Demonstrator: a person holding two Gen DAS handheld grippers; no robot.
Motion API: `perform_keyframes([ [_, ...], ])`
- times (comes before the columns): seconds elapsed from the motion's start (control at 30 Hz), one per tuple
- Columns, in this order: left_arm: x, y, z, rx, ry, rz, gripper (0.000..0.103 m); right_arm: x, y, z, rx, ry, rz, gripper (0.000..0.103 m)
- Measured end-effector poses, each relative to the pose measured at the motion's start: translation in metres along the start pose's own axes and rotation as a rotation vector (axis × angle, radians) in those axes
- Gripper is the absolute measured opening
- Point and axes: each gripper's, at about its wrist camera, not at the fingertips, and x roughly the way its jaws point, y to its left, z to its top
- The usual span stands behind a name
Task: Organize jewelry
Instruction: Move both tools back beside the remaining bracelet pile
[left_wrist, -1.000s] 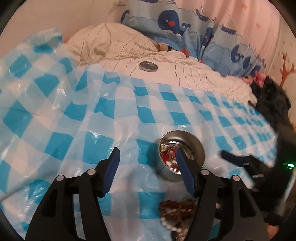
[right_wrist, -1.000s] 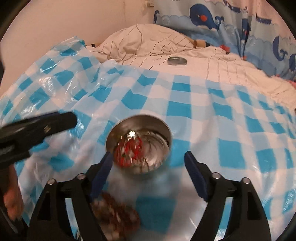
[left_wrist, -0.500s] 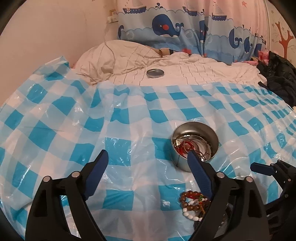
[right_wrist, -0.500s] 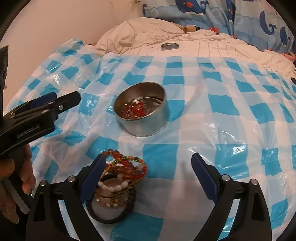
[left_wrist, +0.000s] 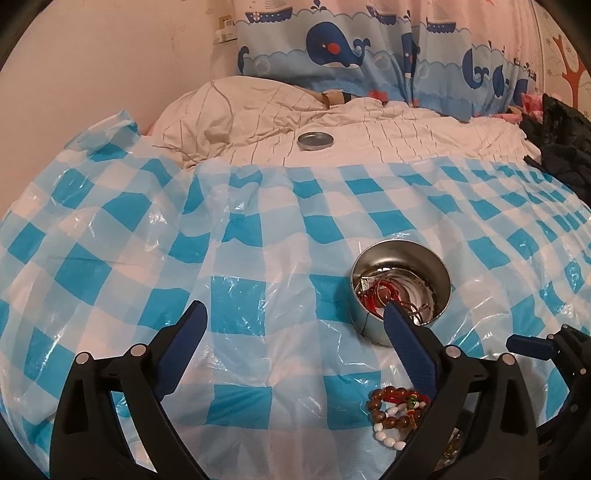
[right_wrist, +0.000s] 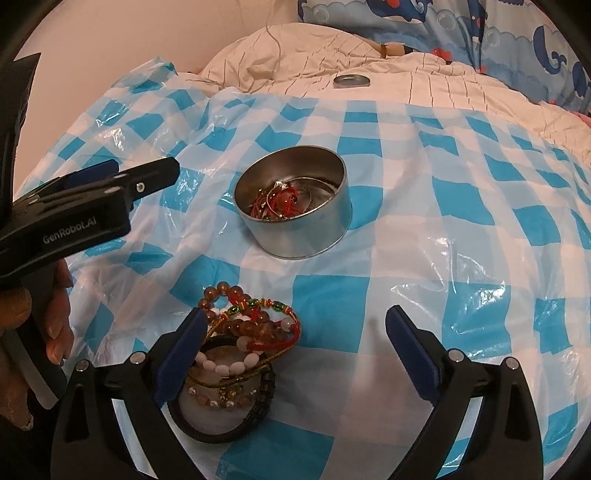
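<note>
- Nearest, a pile of beaded bracelets (right_wrist: 242, 347) lies on the blue-checked plastic sheet (right_wrist: 424, 229), with a black band under it, touching no gripper.
- The right gripper (right_wrist: 293, 334) hovers over the sheet, jaws wide apart and empty; its left pad stands in front of the pile's edge.
- The left gripper (left_wrist: 293, 325) has its jaws spreading, with nothing between them; its body reads "GenRobot.AI".
- A hand (right_wrist: 26, 332) grips that tool's handle.
- Farther on, a round metal tin (right_wrist: 291, 201) holds red cord jewelry (right_wrist: 279, 203) and wire rings.
- Farthest, the tin lid (left_wrist: 315, 140) rests on the striped bedding (left_wrist: 406, 136).
</note>
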Motion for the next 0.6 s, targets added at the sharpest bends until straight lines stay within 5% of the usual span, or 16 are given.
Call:
perform_keyframes([
  [0.6,-0.021,-0.013,-0.006,0.033,-0.019,0.005,0.093,-0.024,0.003,-0.012,-0.049,0.002,-0.054,0.094],
])
